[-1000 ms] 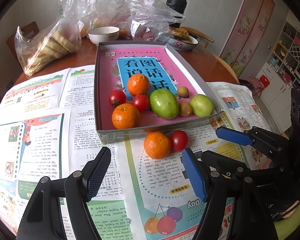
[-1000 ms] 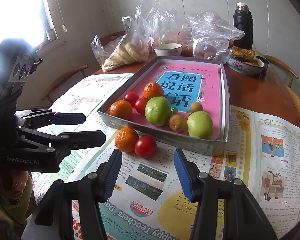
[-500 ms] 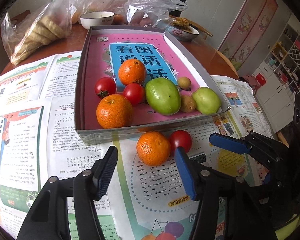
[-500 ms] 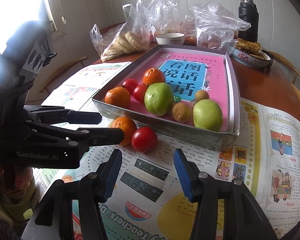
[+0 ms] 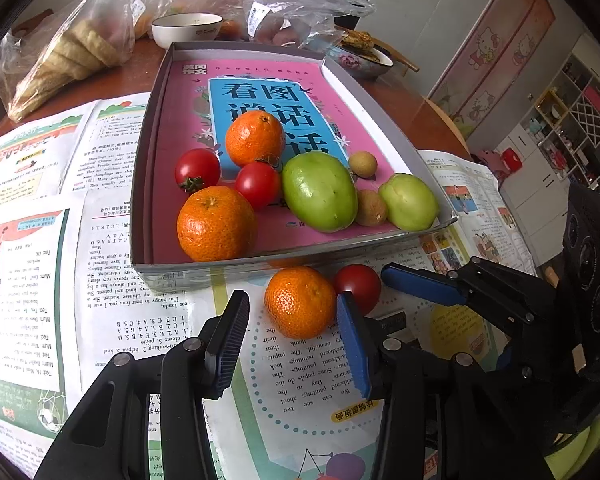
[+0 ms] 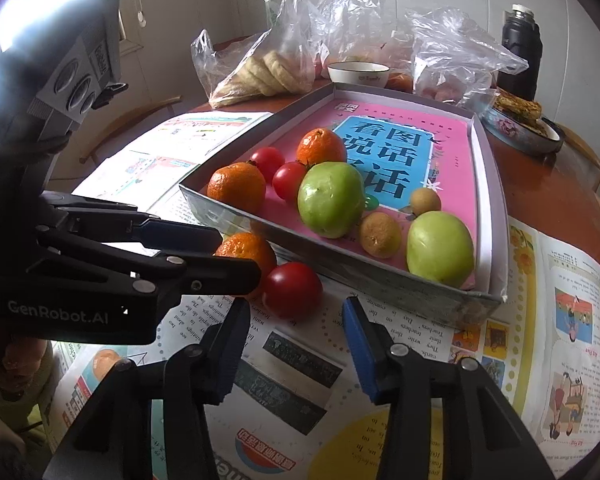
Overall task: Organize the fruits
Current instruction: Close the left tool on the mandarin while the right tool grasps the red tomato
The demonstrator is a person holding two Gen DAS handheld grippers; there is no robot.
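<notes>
Left gripper [image 5: 292, 334] had its jaws spread wide, holding nothing. A loose orange [image 5: 300, 302] lay on the newspaper [image 5: 148, 312] just ahead of the gap between its fingertips, close to the right-hand pad but whether it touched could not be told. From the right wrist view, the same gripper [image 6: 236, 252] reached in from the left with both fingers across the near side of that orange [image 6: 246, 250].

Right gripper [image 6: 292, 332] also stood open, jaws well apart and empty. A loose tomato [image 6: 293, 289] sat on the newspaper [image 6: 400, 420] just beyond its fingertips, centred on the gap and apart from both pads. In the left wrist view, this gripper [image 5: 384, 292] came in from the right, one blue finger ending just beside the tomato [image 5: 358, 286].

Orange and tomato rested side by side, touching or nearly so, right against the outer front wall of the shallow box [image 5: 172, 276].

Inside the box, clustered toward its near end: two oranges, two tomatoes, a large green fruit [image 5: 319, 191], a smaller green fruit [image 5: 409, 202] by the near right corner, and two small brown fruits between them.
</notes>
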